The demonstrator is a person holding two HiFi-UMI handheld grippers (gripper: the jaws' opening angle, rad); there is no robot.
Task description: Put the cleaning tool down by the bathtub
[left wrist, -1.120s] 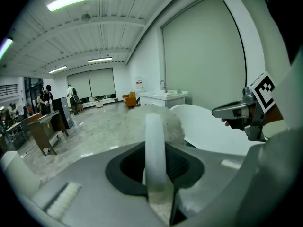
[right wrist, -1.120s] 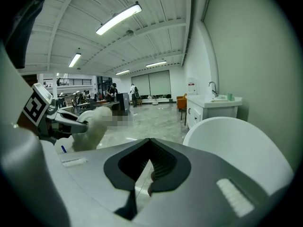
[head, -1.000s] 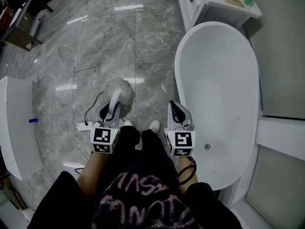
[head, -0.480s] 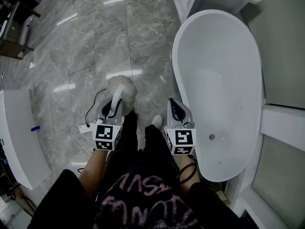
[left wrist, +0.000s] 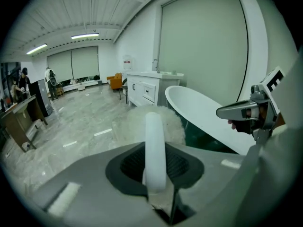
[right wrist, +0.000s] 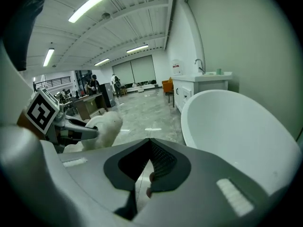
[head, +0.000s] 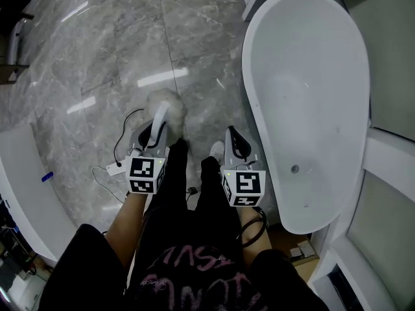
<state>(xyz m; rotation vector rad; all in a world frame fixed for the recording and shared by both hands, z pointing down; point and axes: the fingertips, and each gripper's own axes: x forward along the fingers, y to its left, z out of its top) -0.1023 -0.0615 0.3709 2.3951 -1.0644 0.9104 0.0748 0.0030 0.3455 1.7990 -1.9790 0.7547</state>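
My left gripper [head: 152, 140] is nearest, at about 11 o'clock. Its jaws are clamped on the white handle [left wrist: 155, 145] of the fluffy duster [head: 166, 105]. The handle runs straight out between them, and the woolly white head sits just past the jaw tips, over the grey marble floor [head: 97, 57]. My right gripper [head: 235, 141] is level with it at about 1 o'clock. Its jaws are pressed together with nothing between them. One white shoe [head: 217, 149] shows just beside it.

A thin black cable [head: 123, 131] loops on the floor just left of the left gripper, at 10 o'clock.

The white freestanding bathtub [head: 249, 89] stretches from 1 to 3 o'clock, its near rim just beside my right gripper. The duster head is near that rim but apart from it, with bare floor between them. Farther off at 12 o'clock, beyond the tub's far end, stands a white vanity cabinet [left wrist: 146, 88].
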